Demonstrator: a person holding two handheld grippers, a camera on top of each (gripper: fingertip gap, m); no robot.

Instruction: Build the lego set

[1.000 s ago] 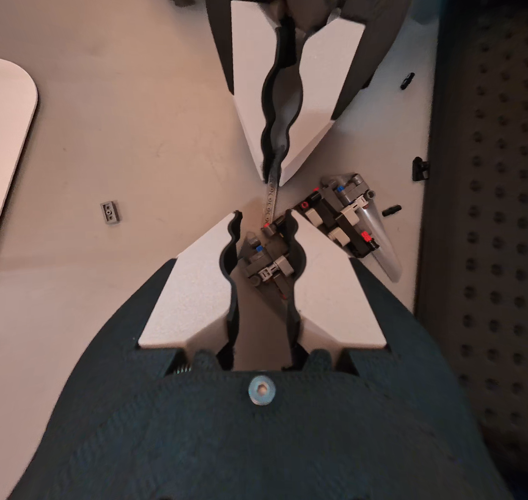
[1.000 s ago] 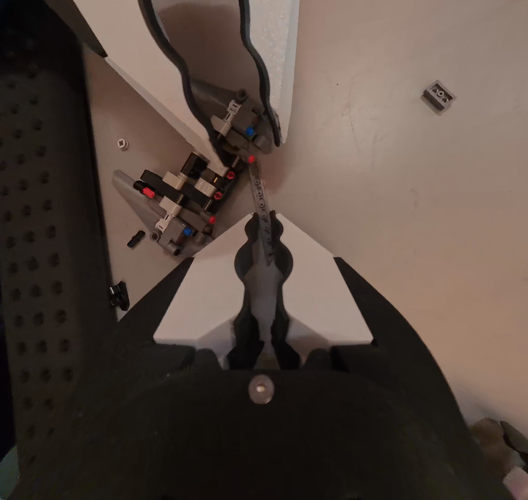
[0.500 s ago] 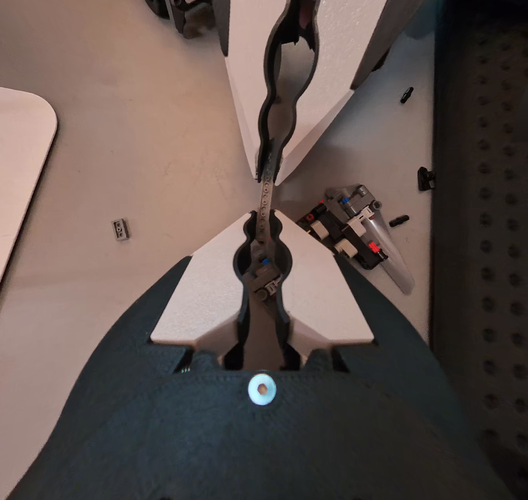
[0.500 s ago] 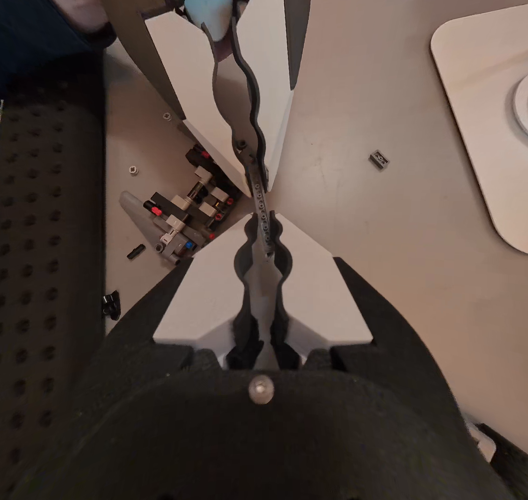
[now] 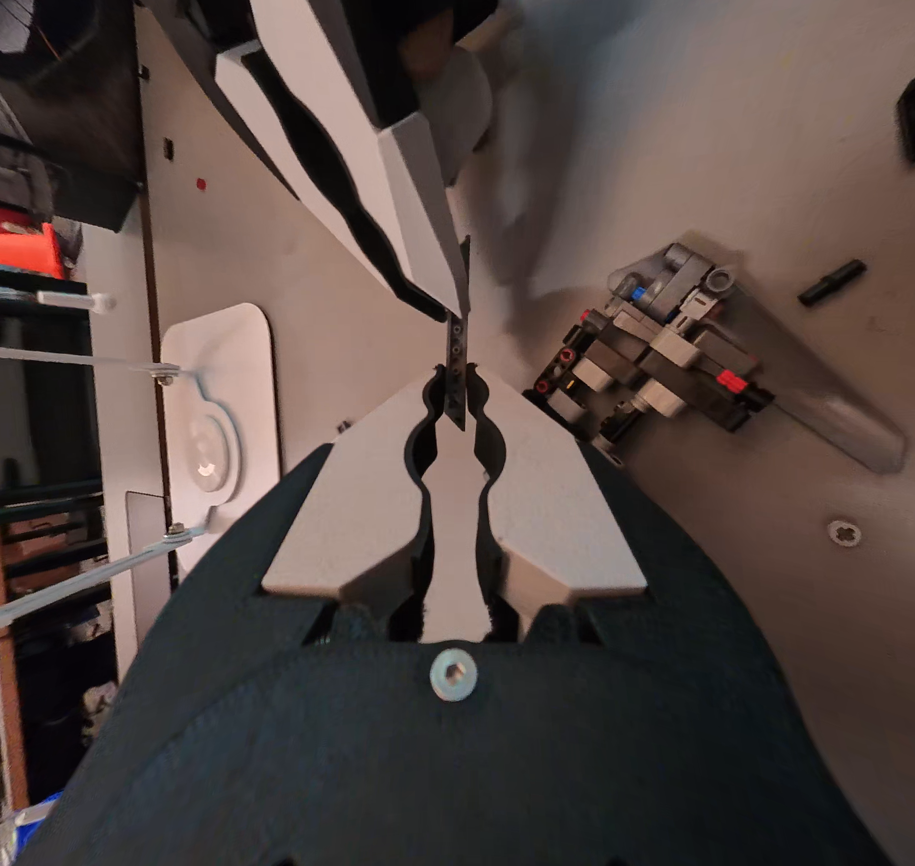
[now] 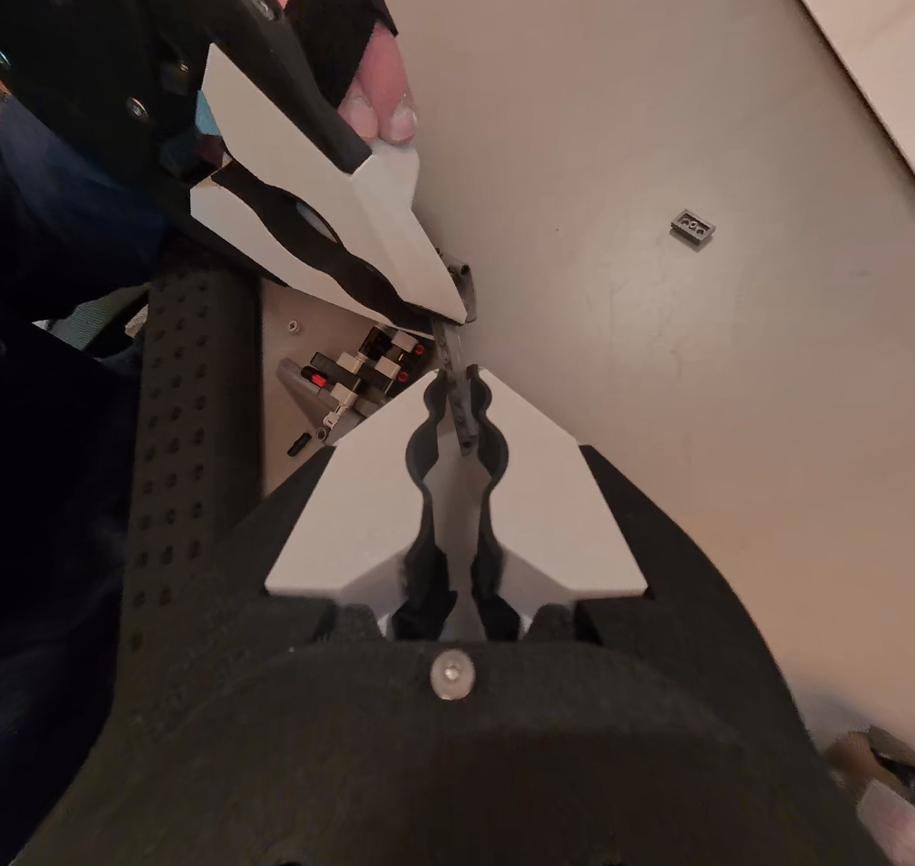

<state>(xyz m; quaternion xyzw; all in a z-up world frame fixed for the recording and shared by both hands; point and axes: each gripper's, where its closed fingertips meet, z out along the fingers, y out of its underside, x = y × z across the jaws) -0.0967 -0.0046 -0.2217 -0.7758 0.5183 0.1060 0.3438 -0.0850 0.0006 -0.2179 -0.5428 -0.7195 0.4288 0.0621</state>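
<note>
Grey tabletop, landmark is the part-built lego assembly lying flat on it, a grey wedge-shaped panel under its black, light-grey and red pieces. Just beyond the assembly lies a short black pin, near its other side a small round grey piece, well apart across bare table a small dark-grey plate. Rounded white base plate sits well apart toward the table edge, a dark perforated mat runs just beside the assembly.
</note>
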